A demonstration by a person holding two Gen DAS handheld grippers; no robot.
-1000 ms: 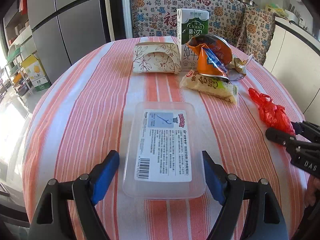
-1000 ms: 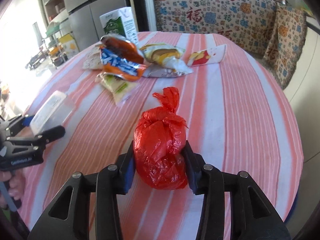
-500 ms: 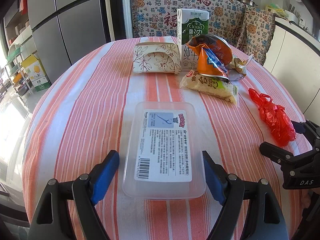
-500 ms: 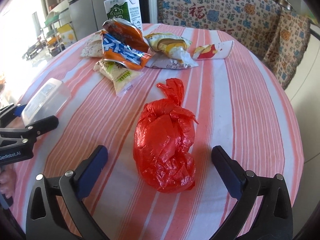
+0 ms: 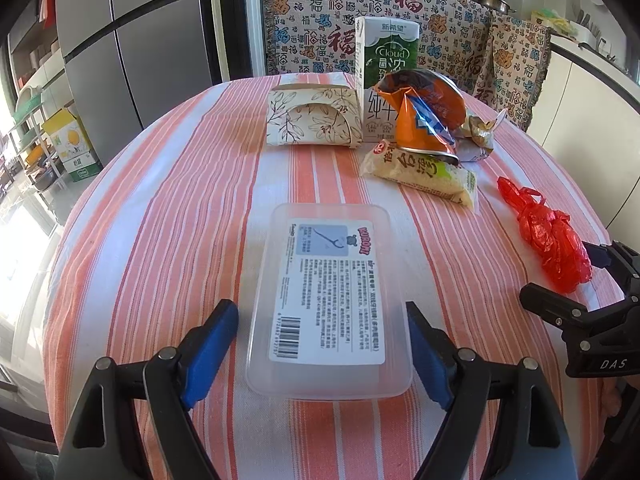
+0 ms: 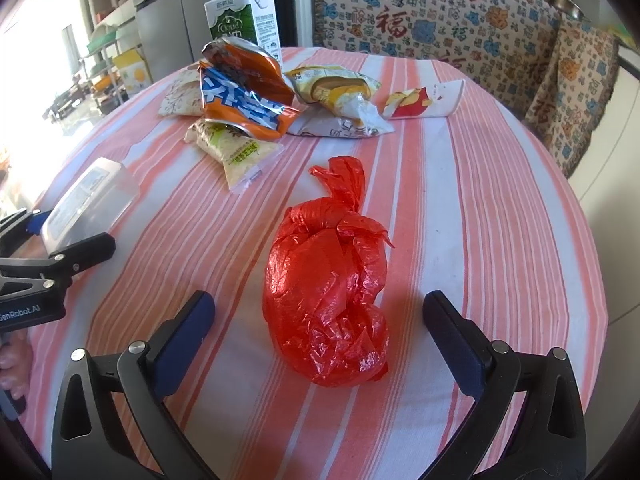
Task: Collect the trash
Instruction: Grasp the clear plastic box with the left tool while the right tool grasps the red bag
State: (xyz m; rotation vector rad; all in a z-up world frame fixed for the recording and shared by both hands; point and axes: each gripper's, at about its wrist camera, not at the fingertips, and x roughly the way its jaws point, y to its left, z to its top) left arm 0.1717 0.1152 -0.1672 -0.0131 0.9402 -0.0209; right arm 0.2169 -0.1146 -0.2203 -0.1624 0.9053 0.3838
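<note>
Red knotted plastic bag [image 6: 326, 300] lies on the striped tablecloth [image 6: 460, 208], tied neck toward 12 o'clock, bulk toward 6. It sits between the fingers of the right gripper [image 6: 318, 330], touched by neither: the jaws have just been opening and now stand wide, clear cloth on both sides of the bag. Released, bag resting on the table.

In the left wrist view the same bag [image 5: 548, 240] is at about 3 o'clock, with the right gripper's black finger [image 5: 560, 312] just beside it.

Clear plastic box [image 5: 330, 300], labelled lid up, lies lengthwise between the fingers of the left gripper [image 5: 320, 346]. Jaws spread; blue pad [image 5: 212, 344] at 8 o'clock stands off the box with a strip of cloth visible between. At the 4 o'clock pad I cannot tell contact from a hairline gap. Not clenched; box rests flat on the cloth.

Farther out, toward 12 o'clock: rice-coloured snack packet [image 5: 420, 172], crumpled orange-and-blue wrapper [image 5: 424, 120] on it, upright green-and-white milk carton [image 5: 386, 80] behind, leaf-print cardboard holder [image 5: 314, 120] at the carton's left. From the right wrist view, a yellow-white food pouch [image 6: 340, 96] and a flattened paper cup [image 6: 426, 100] at 12 to 1 o'clock.

Behind the table: patterned fabric-covered seating [image 6: 440, 20], grey refrigerator doors [image 5: 132, 52].
</note>
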